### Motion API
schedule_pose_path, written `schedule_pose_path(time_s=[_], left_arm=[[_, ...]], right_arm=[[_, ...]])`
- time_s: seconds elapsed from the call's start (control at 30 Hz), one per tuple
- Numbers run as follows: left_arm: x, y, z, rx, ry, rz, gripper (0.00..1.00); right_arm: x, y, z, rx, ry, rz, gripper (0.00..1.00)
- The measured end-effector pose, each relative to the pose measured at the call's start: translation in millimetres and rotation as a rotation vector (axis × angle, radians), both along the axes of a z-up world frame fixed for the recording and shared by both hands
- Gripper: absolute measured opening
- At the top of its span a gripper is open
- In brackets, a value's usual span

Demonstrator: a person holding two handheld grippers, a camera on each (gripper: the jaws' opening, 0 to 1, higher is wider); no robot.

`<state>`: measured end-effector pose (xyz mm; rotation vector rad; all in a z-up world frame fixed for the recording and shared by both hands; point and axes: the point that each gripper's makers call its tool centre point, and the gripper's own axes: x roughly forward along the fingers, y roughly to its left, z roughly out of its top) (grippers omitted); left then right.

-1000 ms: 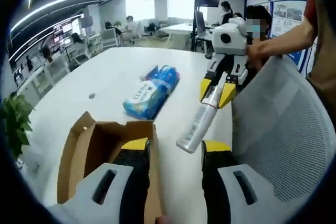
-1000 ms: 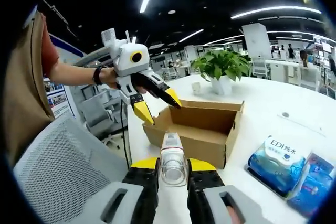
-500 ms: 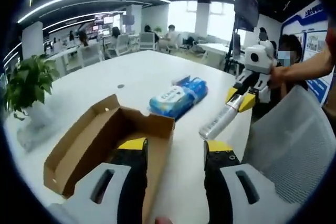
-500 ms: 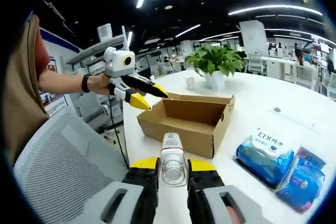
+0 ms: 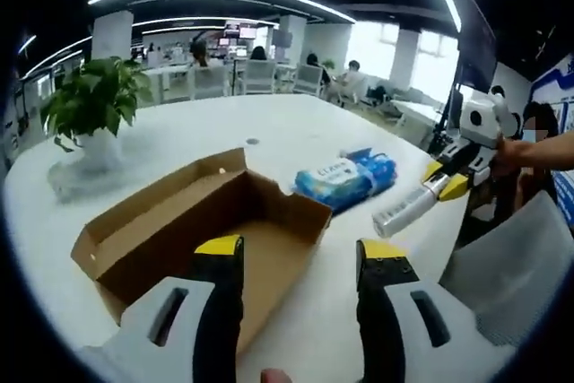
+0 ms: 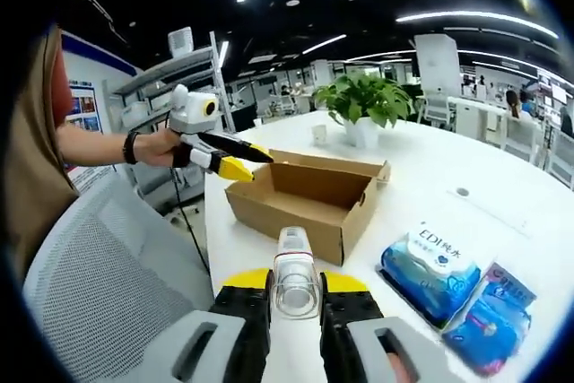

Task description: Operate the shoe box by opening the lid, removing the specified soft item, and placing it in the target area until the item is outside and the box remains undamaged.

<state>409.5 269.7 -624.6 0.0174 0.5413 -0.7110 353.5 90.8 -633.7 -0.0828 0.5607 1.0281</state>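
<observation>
With your right gripper [image 6: 295, 298] clamped on the clear tube [image 6: 293, 281] and your left gripper [image 5: 296, 262] spread empty over the open box [image 5: 179, 226], set the tube down gently near the table's [image 5: 296, 127] front edge beside the blue packs [image 6: 430, 271].

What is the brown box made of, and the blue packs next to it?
The box looks like plain matte cardboard: brown, with thin folded flaps. The blue packs look like soft glossy plastic wrap, since they shine and crinkle. What is inside them can't be told.
</observation>
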Motion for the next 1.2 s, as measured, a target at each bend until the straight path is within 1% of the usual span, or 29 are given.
schedule_pose_path(time_s=[0.03,0.1,0.13,0.2,0.33,0.4,0.47,0.57,0.63,0.7,0.8,0.83,1.07,1.1,1.2], left_arm=[[1.2,0,0.2,-0.003,-0.002,0.013,0.50],[5.7,3,-2.5,0.001,0.014,0.069,0.51],[8.3,4,-2.2,-0.005,0.011,0.091,0.51],[12.2,4,-1.7,-0.025,0.013,0.118,0.52],[17.6,0,-0.2,-0.040,0.004,0.141,0.52],[16.2,-2,0.4,-0.036,-0.004,0.149,0.52],[17.1,2,0.3,-0.003,-0.034,0.175,0.53],[16.5,3,-0.7,0.009,-0.037,0.180,0.55],[15.9,4,0.0,0.006,-0.038,0.181,0.55],[15.0,4,-0.2,0.005,-0.036,0.183,0.55],[13.3,4,-2.9,0.022,-0.033,0.178,0.55],[13.3,4,-2.9,0.023,-0.034,0.174,0.55],[15.5,2,-4.2,0.000,-0.022,0.175,0.54],[15.6,2,-3.9,-0.002,-0.023,0.175,0.54],[16.3,2,-4.9,0.006,-0.027,0.167,0.54]], right_arm=[[2,-2,1.0,-0.005,-0.002,0.003,0.15],[7,-5,2.6,-0.018,-0.005,0.007,0.15],[9,-7,3.1,-0.023,-0.007,0.007,0.15],[16,-11,4.0,-0.036,-0.012,0.004,0.16],[30,-18,4.4,-0.064,-0.014,0.005,0.16],[37,-22,5.7,-0.074,-0.016,0.002,0.16],[47,-26,9.2,-0.079,-0.020,-0.005,0.16],[62,-31,11.7,-0.095,-0.025,-0.011,0.16],[74,-36,11.1,-0.126,-0.028,-0.008,0.16],[86,-39,12.4,-0.137,-0.031,-0.009,0.16],[100,-43,14.2,-0.170,-0.039,-0.009,0.16],[106,-44,14.0,-0.191,-0.047,-0.002,0.16],[128,-47,16.8,-0.283,-0.062,0.039,0.16],[132,-49,15.9,-0.312,-0.066,0.053,0.16],[144,-51,16.3,-0.345,-0.073,0.062,0.16]])
